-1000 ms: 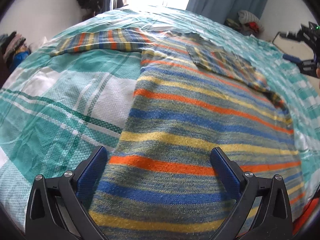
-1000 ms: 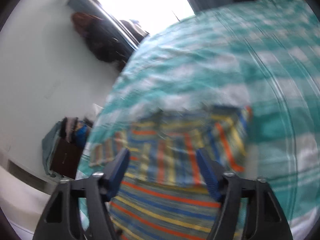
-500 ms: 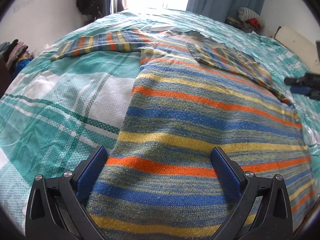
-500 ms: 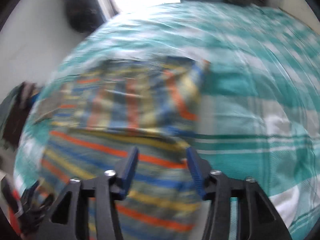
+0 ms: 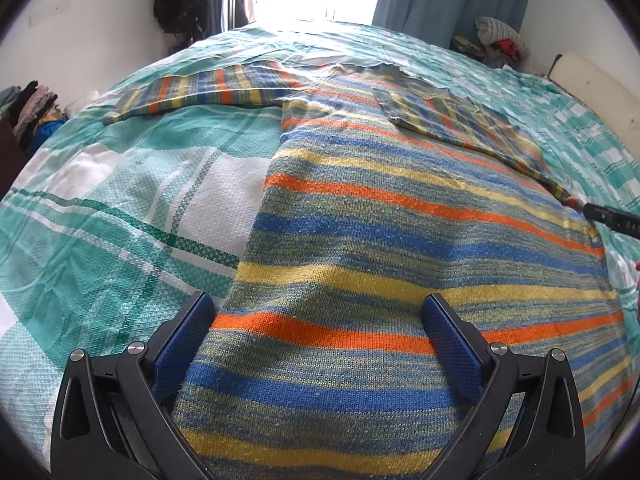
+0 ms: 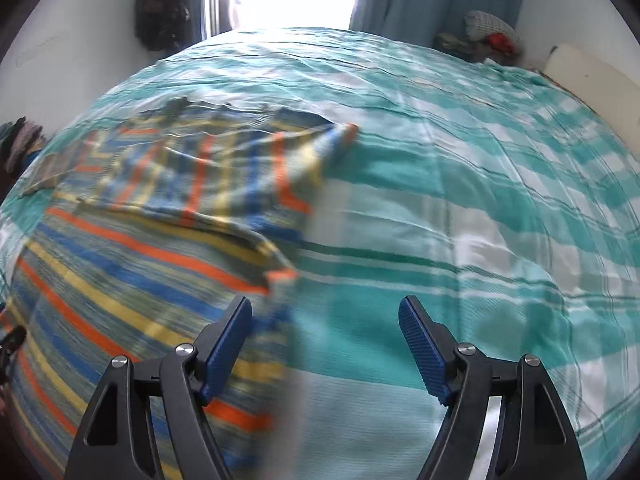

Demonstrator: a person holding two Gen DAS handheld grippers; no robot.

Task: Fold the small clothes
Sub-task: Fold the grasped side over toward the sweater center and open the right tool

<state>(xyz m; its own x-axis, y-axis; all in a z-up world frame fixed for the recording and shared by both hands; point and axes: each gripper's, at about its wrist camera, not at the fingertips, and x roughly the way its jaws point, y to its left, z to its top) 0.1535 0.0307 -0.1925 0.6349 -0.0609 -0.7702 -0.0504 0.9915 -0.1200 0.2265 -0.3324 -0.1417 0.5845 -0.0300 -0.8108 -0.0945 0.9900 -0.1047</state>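
1. Sweater (image 5: 380,248), striped in orange, blue and yellow, lies spread flat on the teal plaid bedspread (image 5: 120,200); 1 sleeve (image 5: 200,92) reaches out to the left in the left wrist view, the other sleeve (image 5: 452,120) is already folded across the chest.
2. My left gripper (image 5: 320,344) hangs spread wide over the hem area, nothing between its pads.
3. My right gripper (image 6: 326,344) is opening beside the sweater's right edge (image 6: 280,280), with only that edge and bare bedspread between the jaws.
4. To do this step well, I judge I should settle both grippers on matching side edges, pinch a single layer cleanly, and fold evenly so the stripes line up.
5. Hard to read: the right wrist view is motion-blurred, so I cannot tell whether the edge is touched; the hem is hidden below both frames.
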